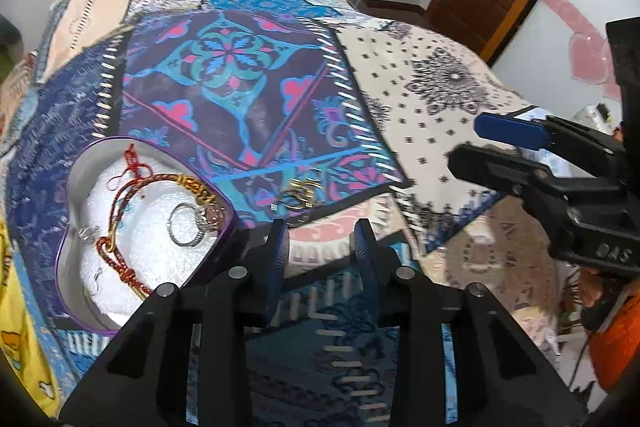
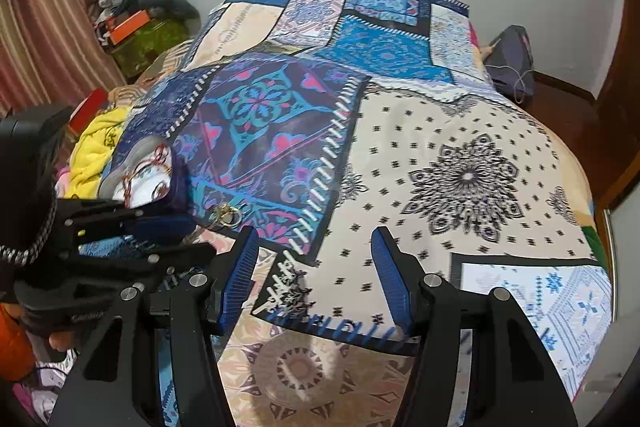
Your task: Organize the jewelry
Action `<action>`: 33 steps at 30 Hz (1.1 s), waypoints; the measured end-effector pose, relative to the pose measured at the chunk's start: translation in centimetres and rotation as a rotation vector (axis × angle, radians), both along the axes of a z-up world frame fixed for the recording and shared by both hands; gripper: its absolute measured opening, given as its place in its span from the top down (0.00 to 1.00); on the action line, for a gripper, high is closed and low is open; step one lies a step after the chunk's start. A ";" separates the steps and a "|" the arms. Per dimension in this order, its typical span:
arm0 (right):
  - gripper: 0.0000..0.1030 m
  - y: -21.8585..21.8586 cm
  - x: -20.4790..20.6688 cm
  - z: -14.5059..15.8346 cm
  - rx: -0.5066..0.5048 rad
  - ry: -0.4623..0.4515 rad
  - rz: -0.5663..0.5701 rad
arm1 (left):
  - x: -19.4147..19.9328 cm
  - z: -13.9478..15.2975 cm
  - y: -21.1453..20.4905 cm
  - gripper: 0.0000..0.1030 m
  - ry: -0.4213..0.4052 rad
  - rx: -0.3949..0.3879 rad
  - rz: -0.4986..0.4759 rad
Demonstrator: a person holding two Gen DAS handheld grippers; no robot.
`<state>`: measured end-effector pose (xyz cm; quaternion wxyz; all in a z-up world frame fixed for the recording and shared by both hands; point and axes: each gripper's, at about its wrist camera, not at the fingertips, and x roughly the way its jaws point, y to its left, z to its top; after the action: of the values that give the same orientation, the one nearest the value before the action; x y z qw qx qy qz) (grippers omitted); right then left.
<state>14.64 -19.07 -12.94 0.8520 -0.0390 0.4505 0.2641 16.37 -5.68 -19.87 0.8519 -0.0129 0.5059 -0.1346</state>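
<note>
Both tools, left tool [image 1: 322, 239] and right tool [image 2: 314, 259], are hanging released; gold earrings [image 1: 299, 194] are lying outside the heart tin [image 1: 70, 187], awaiting collection.

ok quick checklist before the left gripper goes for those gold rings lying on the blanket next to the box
1. Left gripper empty, nothing between its fingers: ok.
2. Gold rings in plain sight on the blanket, outside the box: ok.
3. Left gripper lined up on the rings: not ok, they lie ahead of its fingertips and slightly left.
4. Box open, with room on its white lining beside the red cord and silver ring: ok.
5. Right gripper open, empty and off to the side of the rings: ok.
6. Rings separate or linked together: cannot tell.
</note>
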 end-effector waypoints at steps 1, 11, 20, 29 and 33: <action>0.47 0.2 0.0 -0.2 0.000 0.003 0.009 | 0.1 -0.1 0.1 0.66 -0.003 0.017 0.005; 0.47 0.9 0.1 -0.9 0.011 0.023 0.031 | 1.4 -1.1 0.4 0.66 0.007 0.012 -0.019; 0.47 1.3 0.1 -0.9 0.010 0.024 0.048 | 2.0 -1.3 1.2 0.81 -0.002 -0.023 0.000; 0.47 3.4 0.5 -2.1 0.021 0.070 0.096 | 0.3 0.0 2.9 0.81 -0.035 -0.036 0.033; 0.48 4.8 1.0 -2.7 0.033 0.106 0.122 | -0.4 0.9 3.4 0.81 -0.068 -0.008 0.035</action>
<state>15.67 -14.30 -15.64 0.8097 -0.0383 0.4874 0.3247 15.98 -2.23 -19.00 0.8708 -0.0207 0.4758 -0.1221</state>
